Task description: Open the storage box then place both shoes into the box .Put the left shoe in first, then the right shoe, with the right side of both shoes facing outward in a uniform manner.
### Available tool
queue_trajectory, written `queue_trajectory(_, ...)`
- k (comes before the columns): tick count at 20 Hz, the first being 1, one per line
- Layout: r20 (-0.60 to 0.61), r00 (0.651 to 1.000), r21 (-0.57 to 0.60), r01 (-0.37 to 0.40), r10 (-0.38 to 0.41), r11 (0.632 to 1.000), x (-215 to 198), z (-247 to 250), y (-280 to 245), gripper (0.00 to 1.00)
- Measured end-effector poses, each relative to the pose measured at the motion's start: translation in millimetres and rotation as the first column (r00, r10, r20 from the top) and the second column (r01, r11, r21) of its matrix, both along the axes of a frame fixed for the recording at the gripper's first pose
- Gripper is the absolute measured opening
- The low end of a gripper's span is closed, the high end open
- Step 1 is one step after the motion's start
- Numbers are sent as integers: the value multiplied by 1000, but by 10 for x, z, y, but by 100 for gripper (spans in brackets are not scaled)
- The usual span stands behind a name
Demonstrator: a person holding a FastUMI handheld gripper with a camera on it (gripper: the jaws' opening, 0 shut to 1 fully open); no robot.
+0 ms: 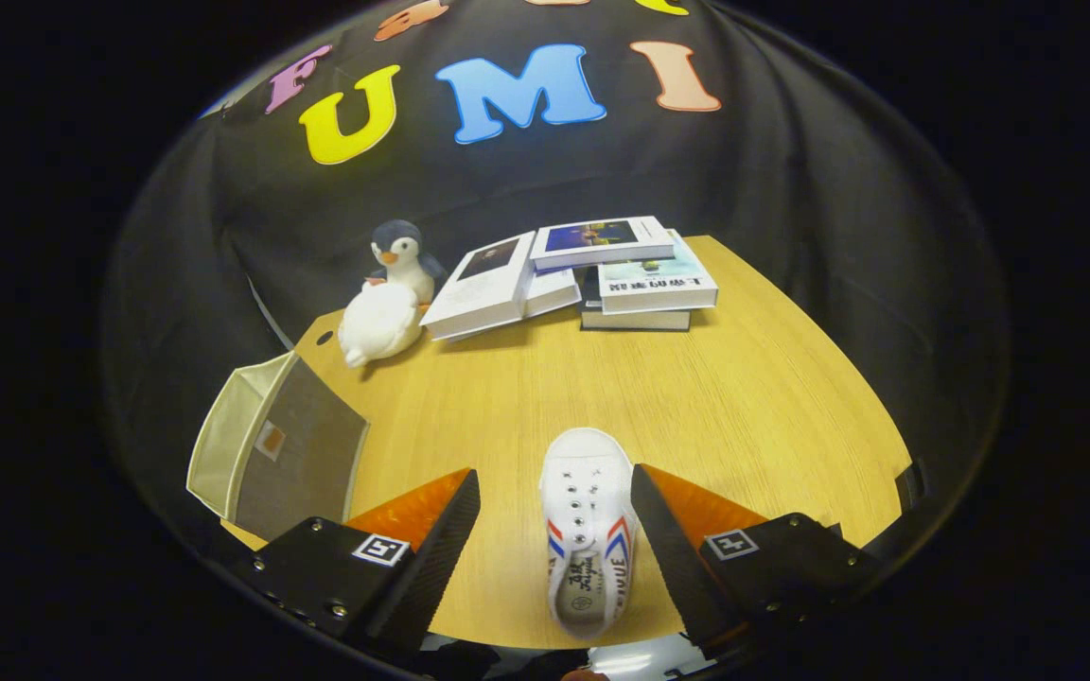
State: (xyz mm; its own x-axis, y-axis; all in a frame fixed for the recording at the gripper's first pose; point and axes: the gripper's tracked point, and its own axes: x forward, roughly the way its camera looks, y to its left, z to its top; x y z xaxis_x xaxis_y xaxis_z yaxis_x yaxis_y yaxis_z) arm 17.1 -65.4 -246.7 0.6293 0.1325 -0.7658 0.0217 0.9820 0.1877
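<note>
A: Tool [554, 530] state?

B: Released. Fingers spread wide, one to each side of a white shoe [589, 530]. The right finger stands just beside the shoe's side, maybe touching; the left finger is apart from it. No grip yet, as far as I can judge.

A: Shoe position?

B: Flat on the wooden worktop [744, 397], sole down, toe pointing away from the tool, heel opening nearest it. Red and blue stripes on both flanks. Cannot tell whether it is the left or the right shoe. A pale patch shows below the heel, too little of it to name.

A: The storage box [271, 445]?

B: Left of the shoe and a little beyond it, at the worktop's edge. It is a cream fabric box with its grey flap standing up, so it reads as open. Nothing visible inside from this angle.

A: Anything else?

B: Far beyond the shoe: a stack of books [592, 274], and left of those a plush penguin [392, 293].

A: Progress, then?

B: Opening looks done. No shoe is in the box. Left to do: closing on this shoe, carrying it over to the box, setting it in with its right side outward, then the second shoe likewise.
</note>
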Motion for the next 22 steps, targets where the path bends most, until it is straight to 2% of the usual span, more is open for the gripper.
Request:
queue_trajectory(5,-75,997,-35,-2,-1,999,-137,-393,-273,98)
queue_trajectory(14,-211,974,-131,-108,79,986,-368,-973,-381,98)
queue_trajectory(16,-221,972,-105,-110,85,988,-370,-1010,-317,97)
queue_trajectory(17,-226,971,-93,-105,82,990,-377,-1040,-303,87)
queue_trajectory(20,-222,970,-53,-114,100,992,-356,-1062,-181,77)
queue_trajectory(21,-223,970,-54,-116,101,992,-387,-1066,-143,53)
queue_trajectory(22,-218,970,-71,-122,104,990,-374,-1030,-152,43)
